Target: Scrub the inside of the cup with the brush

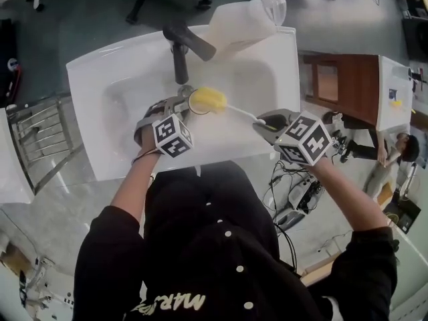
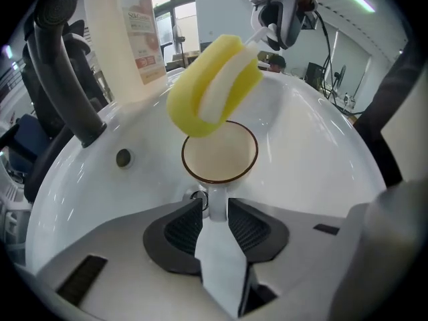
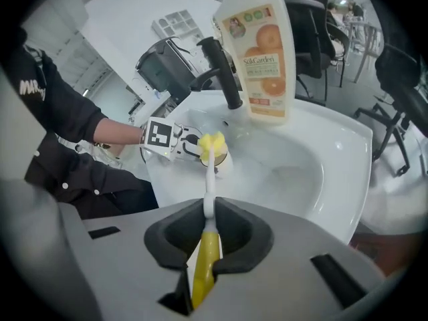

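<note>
At frame centre, left tool (image 2: 215,209) grips the cup (image 2: 221,158) handle; right tool (image 3: 208,212) clamps the brush (image 3: 206,249), sponge at the rim.

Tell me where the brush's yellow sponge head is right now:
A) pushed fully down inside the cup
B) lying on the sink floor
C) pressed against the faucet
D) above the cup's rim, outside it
D: in the left gripper view the brush head hangs over the far rim of the cup, and the cup's inside shows bare below it.
</note>
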Action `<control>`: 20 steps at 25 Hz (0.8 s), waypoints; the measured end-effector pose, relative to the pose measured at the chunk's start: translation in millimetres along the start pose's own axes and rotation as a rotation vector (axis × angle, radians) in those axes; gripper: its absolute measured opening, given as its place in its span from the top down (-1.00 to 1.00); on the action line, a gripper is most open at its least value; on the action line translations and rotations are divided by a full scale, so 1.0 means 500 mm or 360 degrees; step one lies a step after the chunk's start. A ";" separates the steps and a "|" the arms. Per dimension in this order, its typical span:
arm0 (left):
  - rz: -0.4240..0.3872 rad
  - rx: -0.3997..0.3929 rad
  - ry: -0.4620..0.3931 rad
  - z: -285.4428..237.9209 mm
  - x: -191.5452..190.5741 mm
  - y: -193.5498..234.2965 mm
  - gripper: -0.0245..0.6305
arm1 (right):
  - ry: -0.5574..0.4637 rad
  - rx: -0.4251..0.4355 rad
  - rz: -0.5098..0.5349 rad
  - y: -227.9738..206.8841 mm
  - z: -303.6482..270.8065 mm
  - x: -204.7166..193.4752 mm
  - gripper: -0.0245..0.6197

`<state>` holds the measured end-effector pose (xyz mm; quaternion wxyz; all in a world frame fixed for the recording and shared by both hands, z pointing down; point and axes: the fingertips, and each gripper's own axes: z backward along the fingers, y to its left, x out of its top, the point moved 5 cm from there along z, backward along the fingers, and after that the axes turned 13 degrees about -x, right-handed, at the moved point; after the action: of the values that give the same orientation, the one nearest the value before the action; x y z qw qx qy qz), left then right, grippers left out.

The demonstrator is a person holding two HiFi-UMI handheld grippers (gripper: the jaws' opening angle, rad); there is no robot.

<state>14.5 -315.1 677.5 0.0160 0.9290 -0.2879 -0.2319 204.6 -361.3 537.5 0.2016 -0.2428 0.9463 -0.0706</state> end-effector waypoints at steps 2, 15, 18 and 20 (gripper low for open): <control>-0.0012 0.0014 0.0010 0.012 -0.002 0.006 0.49 | -0.0075 -0.0035 0.0014 0.005 0.012 0.000 0.77; 0.0168 0.0317 -0.0575 0.291 0.064 0.005 0.83 | -0.0851 -0.0176 0.0153 0.103 0.165 0.037 0.77; 0.0240 0.0388 -0.0756 0.369 0.083 0.012 0.85 | -0.1172 -0.0168 0.0080 0.119 0.224 0.088 0.77; 0.0290 0.0444 -0.0863 0.420 0.097 0.021 0.85 | -0.1333 -0.0179 0.0042 0.125 0.261 0.126 0.77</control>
<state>-48.0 -328.2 471.4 -0.1682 0.7970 -0.3927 -0.4269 181.5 -342.0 382.8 0.5561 -0.2489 0.7880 0.0885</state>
